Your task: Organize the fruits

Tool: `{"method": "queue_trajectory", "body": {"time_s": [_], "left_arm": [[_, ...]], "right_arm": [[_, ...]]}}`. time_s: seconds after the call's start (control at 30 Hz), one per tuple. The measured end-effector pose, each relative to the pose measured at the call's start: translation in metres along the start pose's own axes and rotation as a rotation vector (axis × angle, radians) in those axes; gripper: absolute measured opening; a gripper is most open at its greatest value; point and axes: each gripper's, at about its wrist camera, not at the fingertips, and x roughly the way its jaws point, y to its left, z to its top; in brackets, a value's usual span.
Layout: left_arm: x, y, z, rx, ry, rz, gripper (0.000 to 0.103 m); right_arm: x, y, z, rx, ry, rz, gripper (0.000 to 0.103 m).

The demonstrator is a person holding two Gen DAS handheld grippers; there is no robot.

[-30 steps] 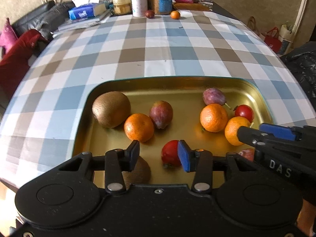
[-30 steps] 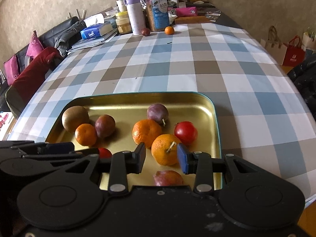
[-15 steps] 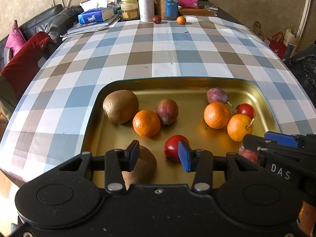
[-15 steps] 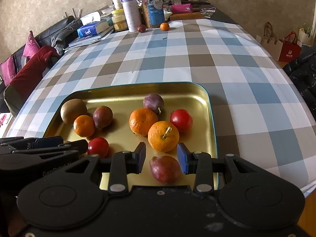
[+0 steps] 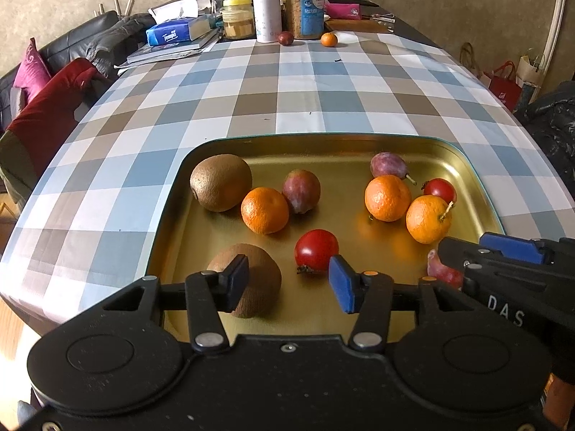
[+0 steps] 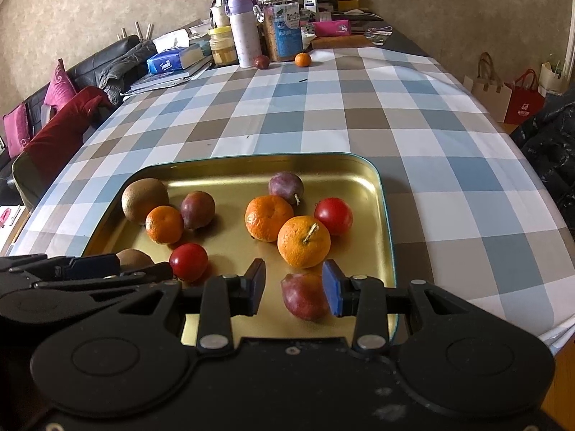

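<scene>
Tray: a gold tray (image 5: 478, 194) with a teal rim is seen on the checked counter (image 5: 323, 86), filling the lower middle of both views.
Fruit, left group: a kiwi (image 5: 220, 182), an orange (image 5: 265, 209) and a plum (image 5: 301, 191) are clustered touching, left of the frame's centre in the left wrist view.
Fruit, right group: two oranges, a plum and a tomato are bunched at the right of that view, close to the tray's right wall.
Left hand-held gripper (image 5: 287, 282): its jaws have just been opening and are held apart; nothing is pressed by the pads. A second kiwi (image 5: 251, 280) is partly hidden behind its left finger, and a tomato (image 5: 316, 250) is seen just beyond the gap.
Right hand-held gripper (image 6: 294, 291): its jaws are held apart. A reddish plum (image 6: 305, 296) lies on the tray in the gap, close against the right pad and clear of the left one; contact cannot be told.
Far end: an orange (image 5: 329, 39) and a dark fruit (image 5: 285, 38) are seen on the counter beside jars and a bottle, upper middle of the frame.
</scene>
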Motion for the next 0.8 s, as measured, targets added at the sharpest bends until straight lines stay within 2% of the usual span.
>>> {"method": "queue_trajectory", "body": {"time_s": [0.8], "left_arm": [[-0.0016, 0.0015, -0.0028, -0.008, -0.004, 0.009, 0.057]], "right_arm": [[0.0011, -0.0018, -0.0042, 0.019, 0.021, -0.015, 0.039]]}}
